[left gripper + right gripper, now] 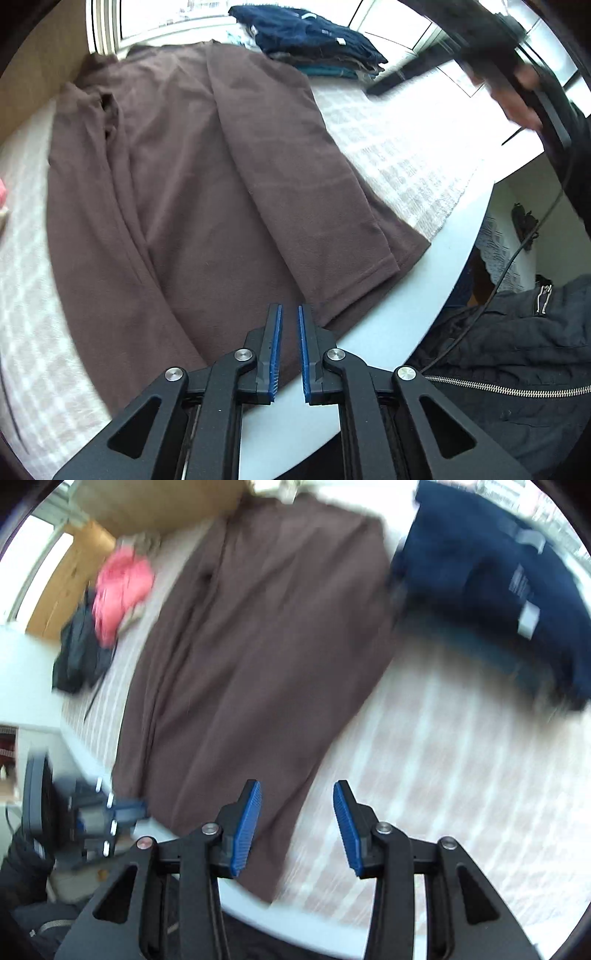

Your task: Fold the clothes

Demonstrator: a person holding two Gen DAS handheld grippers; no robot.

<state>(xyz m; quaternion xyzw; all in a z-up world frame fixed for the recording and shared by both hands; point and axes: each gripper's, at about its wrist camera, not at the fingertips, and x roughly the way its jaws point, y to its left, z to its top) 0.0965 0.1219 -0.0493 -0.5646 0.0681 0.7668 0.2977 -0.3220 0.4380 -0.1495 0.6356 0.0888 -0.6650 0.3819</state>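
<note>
A brown garment (221, 184) lies flat on the checked tablecloth (399, 147), with its right side folded over the middle; the right wrist view shows the garment (258, 646) blurred. My left gripper (290, 310) hovers over its near hem at the table's edge, jaws almost together with nothing between them. My right gripper (297, 788) is open and empty above the garment's right edge. It also shows as a dark blur (384, 88) at the upper right of the left wrist view. The left gripper (125, 808) appears blurred at the lower left.
A stack of folded clothes topped by a navy piece (314, 40) (491, 583) sits at the far right. A pink garment (122, 587) and a black one (79, 653) lie at the left. The white table rim (406, 314) curves by the person's dark jacket (517, 350).
</note>
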